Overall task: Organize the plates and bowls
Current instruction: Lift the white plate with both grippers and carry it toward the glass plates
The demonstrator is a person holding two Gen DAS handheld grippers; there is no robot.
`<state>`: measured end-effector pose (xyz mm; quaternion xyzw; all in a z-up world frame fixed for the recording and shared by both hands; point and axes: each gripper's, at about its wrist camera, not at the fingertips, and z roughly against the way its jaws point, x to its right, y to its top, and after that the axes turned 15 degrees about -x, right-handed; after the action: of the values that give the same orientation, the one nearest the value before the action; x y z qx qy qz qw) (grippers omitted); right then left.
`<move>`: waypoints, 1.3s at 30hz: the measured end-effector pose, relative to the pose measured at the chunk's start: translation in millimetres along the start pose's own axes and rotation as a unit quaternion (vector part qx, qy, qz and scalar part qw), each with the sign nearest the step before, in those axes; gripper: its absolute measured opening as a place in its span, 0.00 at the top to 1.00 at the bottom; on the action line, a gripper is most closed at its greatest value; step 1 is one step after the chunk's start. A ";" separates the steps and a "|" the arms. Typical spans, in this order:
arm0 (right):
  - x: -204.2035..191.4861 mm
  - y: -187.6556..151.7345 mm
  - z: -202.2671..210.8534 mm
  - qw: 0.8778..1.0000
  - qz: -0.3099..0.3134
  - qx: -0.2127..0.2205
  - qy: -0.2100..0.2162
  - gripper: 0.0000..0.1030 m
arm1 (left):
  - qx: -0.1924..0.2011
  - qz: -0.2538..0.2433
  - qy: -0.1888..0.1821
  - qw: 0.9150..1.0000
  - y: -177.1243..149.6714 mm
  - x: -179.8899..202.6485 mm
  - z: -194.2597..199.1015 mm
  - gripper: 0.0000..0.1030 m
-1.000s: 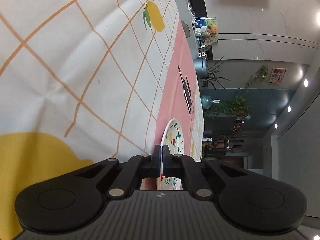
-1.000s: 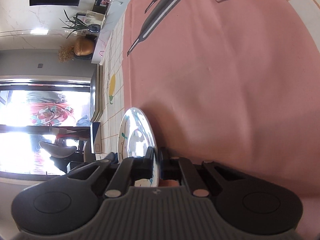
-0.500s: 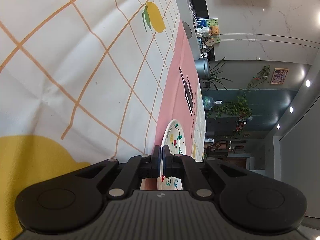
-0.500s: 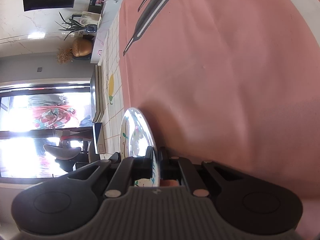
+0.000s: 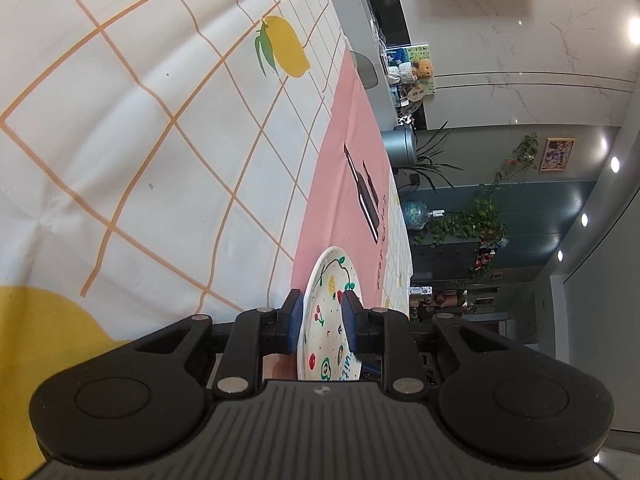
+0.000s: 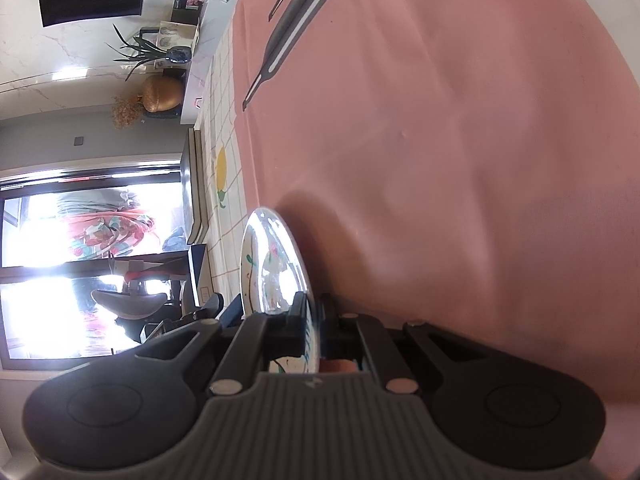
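Note:
A white plate [image 5: 330,320] painted with cherries and green vines shows in the left wrist view, close to the pink placemat [image 5: 344,184]. My left gripper [image 5: 319,318] is open, its blue-padded jaws on either side of the plate's rim without pinching it. In the right wrist view the same plate [image 6: 272,268] shows edge-on and glossy. My right gripper [image 6: 314,314] is shut on its rim. No bowls are in view.
The table carries a white cloth with an orange grid and lemon prints [image 5: 160,128]. The placemat has a printed knife and fork [image 6: 296,28]. Beyond the table are a counter with plants [image 5: 428,156], a gold vase [image 6: 162,94] and a bright window [image 6: 88,268].
My left gripper has opened off the plate's rim; it was shut on it before. My right gripper still grips the plate. Both views have shifted only a little.

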<state>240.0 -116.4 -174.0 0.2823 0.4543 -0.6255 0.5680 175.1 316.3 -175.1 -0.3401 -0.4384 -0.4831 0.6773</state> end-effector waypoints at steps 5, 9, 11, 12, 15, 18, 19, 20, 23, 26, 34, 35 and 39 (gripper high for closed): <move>8.8 2.9 3.5 0.999 -0.041 -0.002 0.030 0.98 | -0.046 0.010 -0.018 0.999 4.6 -5.1 1.4 0.75; 14.0 0.8 5.3 0.996 -0.069 -0.002 0.052 0.95 | -0.078 0.005 -0.001 0.997 0.1 -0.6 0.5 0.75; 15.1 -1.3 5.6 0.995 -0.085 -0.001 0.057 0.94 | -0.098 0.005 -0.002 0.995 -3.3 -0.9 -0.5 0.75; 16.6 -2.5 4.8 0.993 -0.096 -0.003 0.063 0.94 | -0.100 0.004 -0.004 0.995 -5.2 -1.6 0.1 0.75; 18.0 -5.9 4.7 0.990 -0.120 0.000 0.070 0.94 | -0.087 0.018 -0.007 0.996 -7.2 -2.3 1.5 0.74; 15.3 -9.1 4.9 0.988 -0.139 0.004 0.066 0.93 | -0.078 0.019 -0.013 0.997 -6.0 -0.6 -2.4 0.74; 16.1 -10.4 5.0 0.987 -0.148 0.005 0.068 0.93 | -0.075 0.019 -0.016 0.997 -6.3 -1.0 -2.9 0.74; 17.0 -11.8 5.1 0.985 -0.157 0.006 0.073 0.93 | -0.073 0.018 -0.018 0.997 -6.6 -1.4 -3.3 0.74; 14.1 -16.1 6.4 0.982 -0.173 0.009 0.075 0.93 | -0.063 0.030 -0.023 0.997 -5.9 -1.8 -3.5 0.74; 9.5 -17.1 7.6 0.984 -0.169 0.010 0.062 0.93 | -0.052 0.027 -0.016 0.998 -7.0 0.3 -5.9 0.76; 3.9 -15.4 4.8 0.994 -0.106 0.017 0.026 0.93 | -0.041 0.006 0.017 0.999 -8.8 4.1 -12.7 0.97; 2.6 -15.1 4.1 0.995 -0.096 0.019 0.020 0.93 | -0.038 -0.004 0.025 0.999 -9.5 6.5 -12.9 0.97; -6.8 -18.4 3.3 0.998 -0.047 0.033 -0.013 0.94 | -0.027 -0.042 0.058 0.997 -13.5 21.3 -14.5 0.97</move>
<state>224.1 -117.2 -162.1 0.2713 0.4387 -0.6700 0.5339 169.2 291.8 -160.5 -0.3112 -0.3992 -0.5420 0.6708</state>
